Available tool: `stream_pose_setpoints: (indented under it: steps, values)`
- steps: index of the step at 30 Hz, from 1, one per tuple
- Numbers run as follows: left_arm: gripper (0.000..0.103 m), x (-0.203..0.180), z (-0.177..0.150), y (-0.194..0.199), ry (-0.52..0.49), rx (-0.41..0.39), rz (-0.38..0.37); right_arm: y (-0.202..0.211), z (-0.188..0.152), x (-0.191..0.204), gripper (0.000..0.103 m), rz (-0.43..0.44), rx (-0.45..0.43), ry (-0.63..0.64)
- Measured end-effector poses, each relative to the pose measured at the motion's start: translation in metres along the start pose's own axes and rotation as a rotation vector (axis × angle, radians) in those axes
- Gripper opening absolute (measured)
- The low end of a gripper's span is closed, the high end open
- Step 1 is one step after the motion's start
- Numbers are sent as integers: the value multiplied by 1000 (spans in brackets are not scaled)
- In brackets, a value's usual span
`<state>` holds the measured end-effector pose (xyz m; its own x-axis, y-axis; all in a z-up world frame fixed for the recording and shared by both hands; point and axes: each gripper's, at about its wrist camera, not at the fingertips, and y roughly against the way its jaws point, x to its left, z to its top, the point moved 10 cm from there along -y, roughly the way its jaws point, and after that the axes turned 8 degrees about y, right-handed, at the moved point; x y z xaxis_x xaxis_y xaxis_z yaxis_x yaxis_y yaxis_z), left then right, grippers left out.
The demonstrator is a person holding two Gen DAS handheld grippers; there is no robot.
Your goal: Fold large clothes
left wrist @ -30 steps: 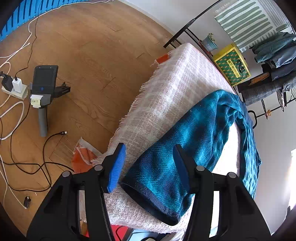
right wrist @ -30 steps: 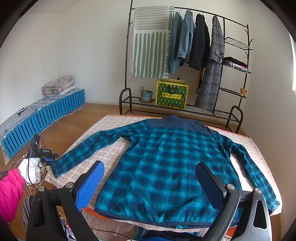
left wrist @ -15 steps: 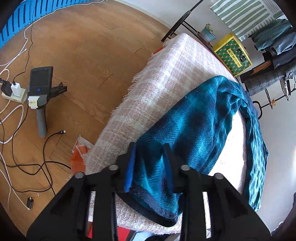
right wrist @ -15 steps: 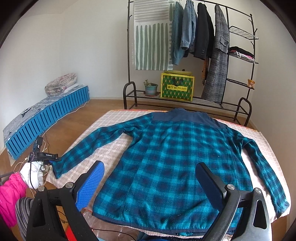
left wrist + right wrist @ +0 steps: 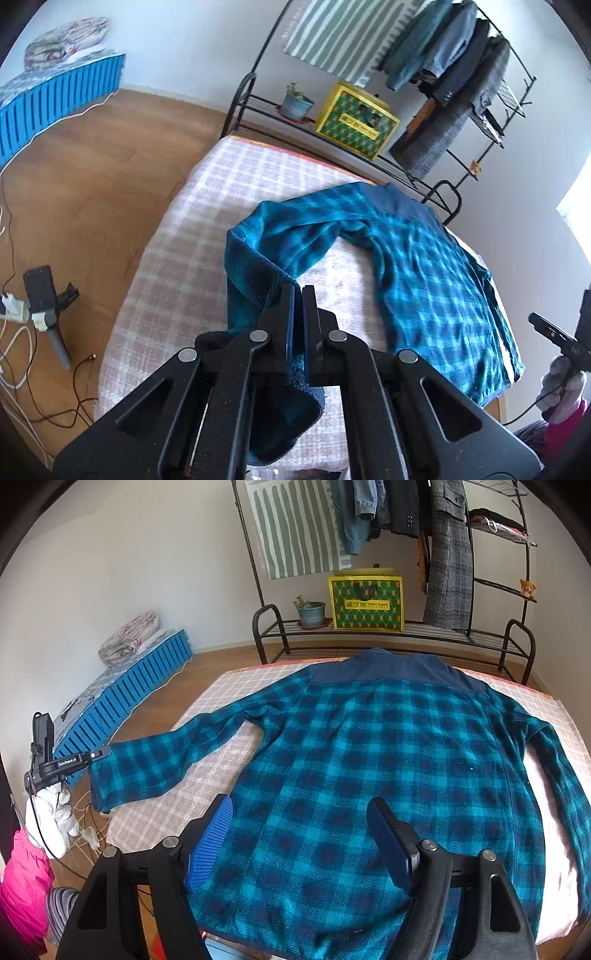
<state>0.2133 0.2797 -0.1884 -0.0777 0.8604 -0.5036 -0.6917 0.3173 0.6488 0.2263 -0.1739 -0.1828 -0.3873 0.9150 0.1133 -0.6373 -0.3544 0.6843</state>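
Note:
A teal and navy plaid fleece shirt (image 5: 388, 760) lies back-up on a table under a pink checked blanket (image 5: 229, 690). My left gripper (image 5: 298, 291) is shut on the cuff end of the left sleeve (image 5: 295, 236) and holds it lifted above the blanket. The right wrist view shows that same gripper (image 5: 99, 754) at the far left, with the sleeve (image 5: 166, 760) stretched out from it. My right gripper (image 5: 301, 808) hovers over the lower back of the shirt near the hem. Its jaws are closing, with plaid fabric under the gap and the pads not pressing on it.
A black clothes rack (image 5: 458, 635) with hanging coats, a yellow-green box (image 5: 365, 603) and a potted plant (image 5: 312, 613) stands behind the table. A blue slatted bench (image 5: 122, 701) runs along the left wall. A spare gripper (image 5: 44, 302) and cables lie on the wooden floor.
The left gripper closed on the sleeve cuff and rose with it, rolling as it went. The right gripper moved closer over the shirt's lower back and its jaws narrowed.

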Motion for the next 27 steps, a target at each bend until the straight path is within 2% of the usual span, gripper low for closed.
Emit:
stream_pose_setpoints:
  steps: [1, 3, 6, 8, 13, 20, 27]
  values:
    - [1, -20, 0, 3, -28, -5, -27, -5, 6, -5, 70, 23, 8, -20]
    - [1, -57, -5, 5, -73, -1, -84, -15, 20, -14, 58, 72, 19, -54]
    - [1, -106, -24, 0, -122, 20, -167, -36, 45, -23, 51, 148, 40, -91]
    - [1, -132, -43, -7, -128, 58, -226, -54, 60, -25, 47, 183, 58, -92]
    - [1, -184, -96, -19, -200, 153, -308, -107, 92, -15, 44, 293, 112, -112]
    - [1, -225, -159, -27, -378, 240, -311, -191, 113, 18, 44, 394, 199, -142]
    - [1, -234, -194, -37, -451, 306, -294, -267, 121, 47, 44, 384, 265, -134]
